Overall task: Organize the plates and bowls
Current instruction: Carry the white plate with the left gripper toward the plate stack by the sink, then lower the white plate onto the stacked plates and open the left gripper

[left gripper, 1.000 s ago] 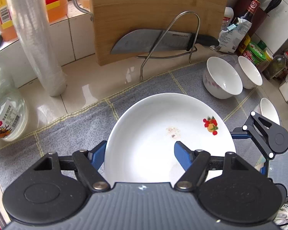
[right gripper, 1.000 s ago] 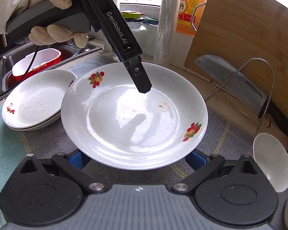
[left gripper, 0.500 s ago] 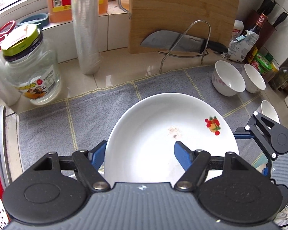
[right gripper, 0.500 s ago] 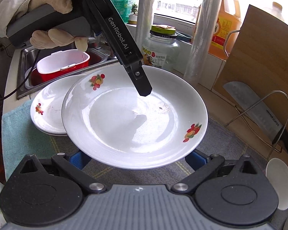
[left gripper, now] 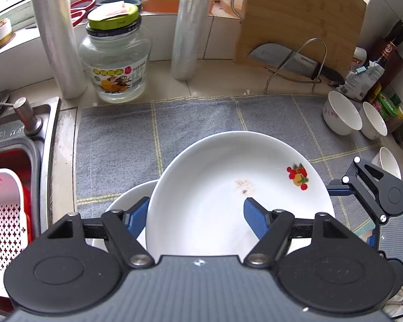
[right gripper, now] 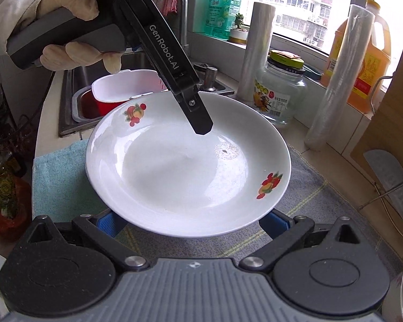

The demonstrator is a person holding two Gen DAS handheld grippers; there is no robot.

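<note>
A white plate [left gripper: 228, 193] with fruit decals hangs above the grey mat [left gripper: 196, 118]. My left gripper [left gripper: 197, 214] is shut on its rim, one blue pad below and one inside the dish. In the right wrist view its upper finger [right gripper: 198, 123] presses inside the plate [right gripper: 174, 166]. My right gripper [right gripper: 190, 224] lies under the plate's near rim with its jaws wide apart and its tips hidden. Below the held plate, another white plate [left gripper: 129, 196] peeks out at the left. Three white bowls [left gripper: 341, 118] sit at the mat's right end.
A sink with a red and white basket [left gripper: 5, 209] lies to the left. A glass jar [left gripper: 115, 61] and two film rolls [left gripper: 185, 26] stand behind the mat. Further right stand a cutting board [left gripper: 303, 13] and a knife on a wire rack [left gripper: 287, 59]. A teal towel [right gripper: 59, 182] borders the mat.
Both grippers carried the plate left toward the sink. The stacked plates, earlier beside it in the right wrist view, are now hidden beneath it.
</note>
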